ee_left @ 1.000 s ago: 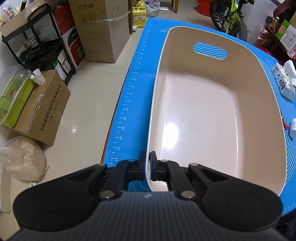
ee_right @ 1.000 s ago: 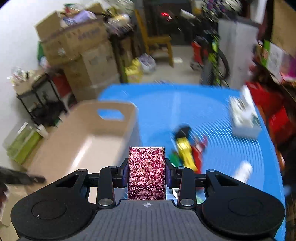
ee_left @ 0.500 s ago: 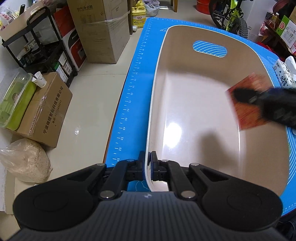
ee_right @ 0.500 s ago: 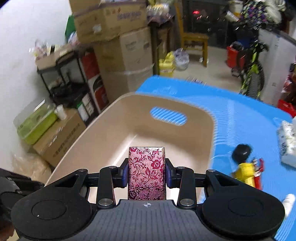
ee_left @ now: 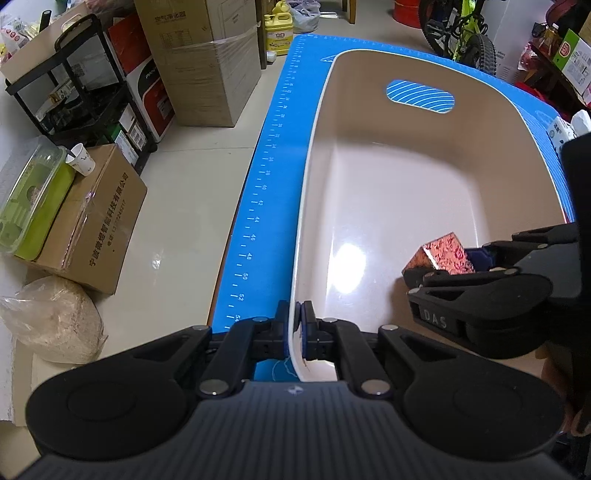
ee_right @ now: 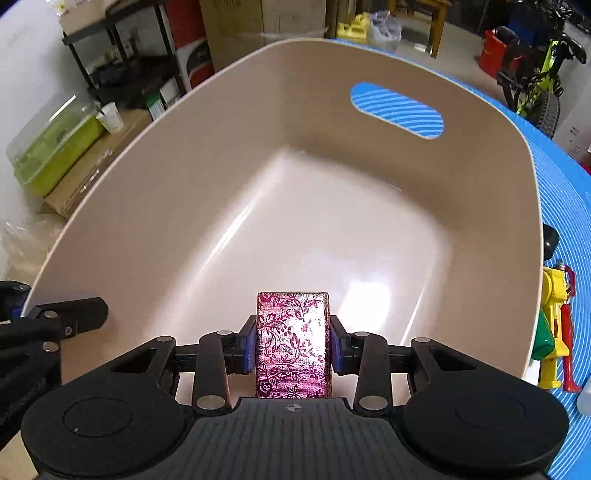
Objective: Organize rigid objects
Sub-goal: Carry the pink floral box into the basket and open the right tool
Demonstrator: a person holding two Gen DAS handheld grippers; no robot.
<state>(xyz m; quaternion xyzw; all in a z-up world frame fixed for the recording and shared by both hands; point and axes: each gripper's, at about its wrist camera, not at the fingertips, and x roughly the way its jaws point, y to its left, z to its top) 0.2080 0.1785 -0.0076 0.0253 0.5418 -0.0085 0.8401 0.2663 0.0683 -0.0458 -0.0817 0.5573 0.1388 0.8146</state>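
Observation:
A beige plastic tub (ee_left: 413,177) (ee_right: 229,155) with a handle slot in its far wall lies on a blue mat (ee_left: 273,155). My left gripper (ee_left: 294,325) is shut on the tub's near rim. My right gripper (ee_right: 292,345) is shut on a small box with a pink floral pattern (ee_right: 292,343). In the left wrist view the floral box (ee_left: 445,253) hangs low inside the tub near its right side, close above the floor. Whether it touches the floor I cannot tell.
To the right of the tub on the mat lie a yellow and green toy (ee_right: 552,325) and a red one (ee_right: 569,332). A white packet (ee_left: 561,129) lies at the mat's right. Cardboard boxes (ee_left: 207,62), a black shelf (ee_left: 85,85) and a bicycle (ee_left: 465,33) stand on the floor.
My right gripper has carried the floral box from over the mat into the tub and downward, nearer the tub's front. The left gripper has kept its hold on the rim.

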